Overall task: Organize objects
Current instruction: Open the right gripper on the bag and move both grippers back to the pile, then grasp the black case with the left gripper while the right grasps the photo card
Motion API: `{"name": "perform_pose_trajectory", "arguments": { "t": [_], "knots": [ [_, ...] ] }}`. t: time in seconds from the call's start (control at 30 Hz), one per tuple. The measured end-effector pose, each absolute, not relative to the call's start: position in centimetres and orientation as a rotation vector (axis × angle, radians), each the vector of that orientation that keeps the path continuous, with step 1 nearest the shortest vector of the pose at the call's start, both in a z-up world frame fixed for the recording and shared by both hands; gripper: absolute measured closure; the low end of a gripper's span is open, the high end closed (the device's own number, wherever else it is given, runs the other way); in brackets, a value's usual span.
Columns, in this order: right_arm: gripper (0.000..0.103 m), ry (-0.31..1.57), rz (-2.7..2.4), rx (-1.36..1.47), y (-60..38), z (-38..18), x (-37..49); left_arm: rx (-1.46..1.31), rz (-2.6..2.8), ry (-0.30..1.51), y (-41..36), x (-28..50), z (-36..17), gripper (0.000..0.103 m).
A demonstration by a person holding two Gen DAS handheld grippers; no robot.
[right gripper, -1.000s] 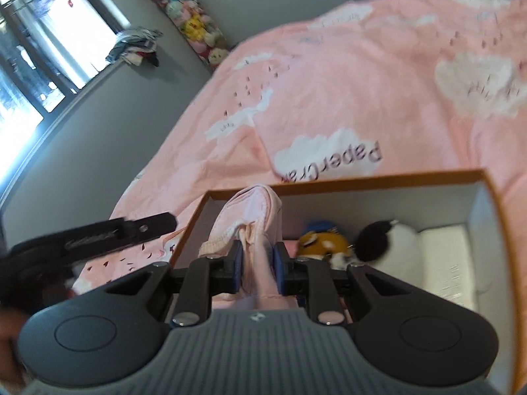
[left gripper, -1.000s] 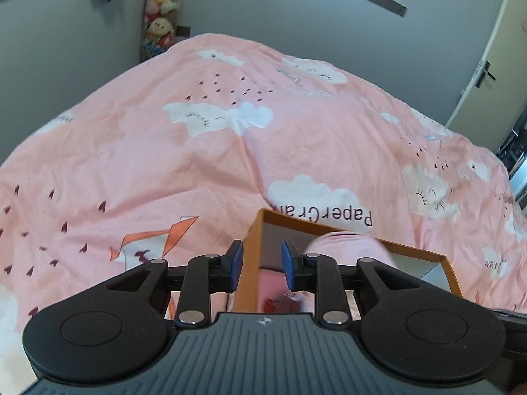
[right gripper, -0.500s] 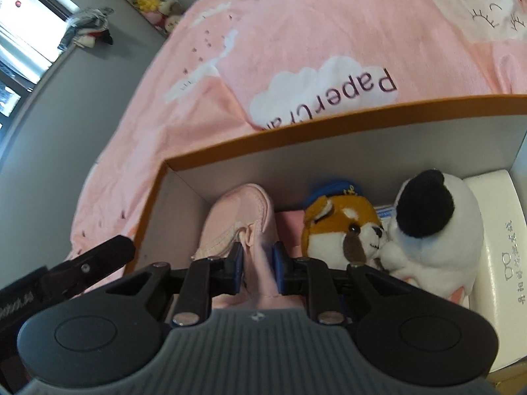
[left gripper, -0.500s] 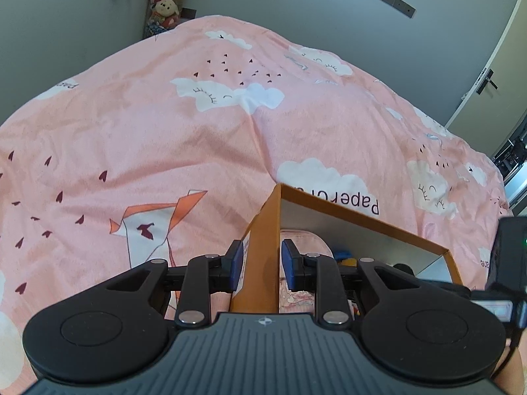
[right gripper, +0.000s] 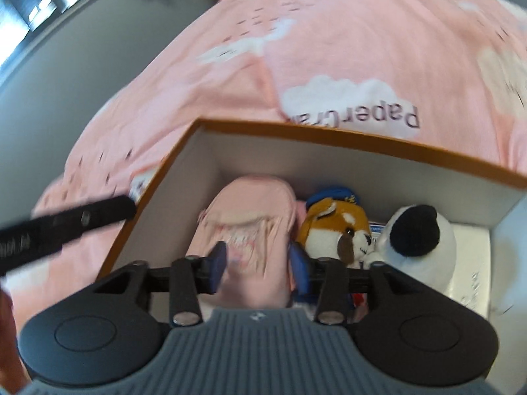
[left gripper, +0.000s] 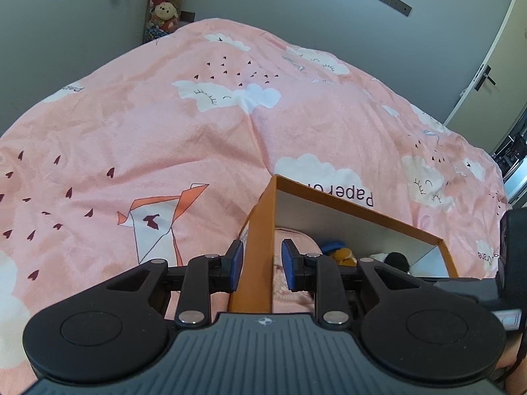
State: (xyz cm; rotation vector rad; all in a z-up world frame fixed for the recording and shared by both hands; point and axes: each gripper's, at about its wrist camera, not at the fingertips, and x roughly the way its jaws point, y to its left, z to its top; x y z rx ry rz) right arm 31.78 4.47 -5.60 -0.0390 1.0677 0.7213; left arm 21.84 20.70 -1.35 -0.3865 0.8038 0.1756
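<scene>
An orange box [right gripper: 329, 135] with white inner walls sits on the pink bedspread [right gripper: 329, 49]. My right gripper [right gripper: 258, 261] is inside its left end. The jaws are opening around a pink fabric bundle [right gripper: 250, 217], and the pads stand just off its sides. A fox plush with a blue cap [right gripper: 332, 223] and a black-and-white plush [right gripper: 421, 240] lie to the bundle's right. My left gripper [left gripper: 262, 260] straddles the box's left wall [left gripper: 260, 247] with narrow open jaws that do not press on it. The bundle [left gripper: 296, 237] shows just inside that wall.
A flat white package [right gripper: 471, 263] lies under the plushes at the box's right end. The left gripper's black side [right gripper: 66, 227] crosses the right wrist view outside the box. Plush toys [left gripper: 164, 13] hang on the far wall, and a door [left gripper: 487, 75] stands at the right.
The right jaws, shut on the pink bundle before, have spread apart. The gripper has sunk lower into the box, and the bundle now rests in its left end. The left gripper stays on the wall.
</scene>
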Motion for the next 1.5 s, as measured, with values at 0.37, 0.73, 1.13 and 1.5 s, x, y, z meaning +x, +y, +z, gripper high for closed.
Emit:
{"name": "perform_pose_trajectory", "arguments": {
  "t": [0.37, 0.73, 1.13, 1.5],
  "knots": [
    [0.054, 1.092, 0.755, -0.281, 7.4, -6.8, 30.3, -0.453, 0.234, 0.732, 18.1, 16.8, 0.5, 0.073],
    [0.050, 0.948, 0.732, -0.249, 5.1, -3.3, 27.1, -0.410, 0.188, 0.675, 14.8, 12.7, 1.2, 0.073],
    [0.041, 0.647, 0.646, -0.090, -5.2, 3.0, 18.0, -0.308, 0.091, 0.660, 10.3, 7.7, 1.1, 0.073],
    [0.041, 0.722, 0.507, -0.027, -12.0, -3.3, 12.8, -0.350, -0.008, 0.799, 8.9, 6.3, -4.5, 0.073]
  ]
}}
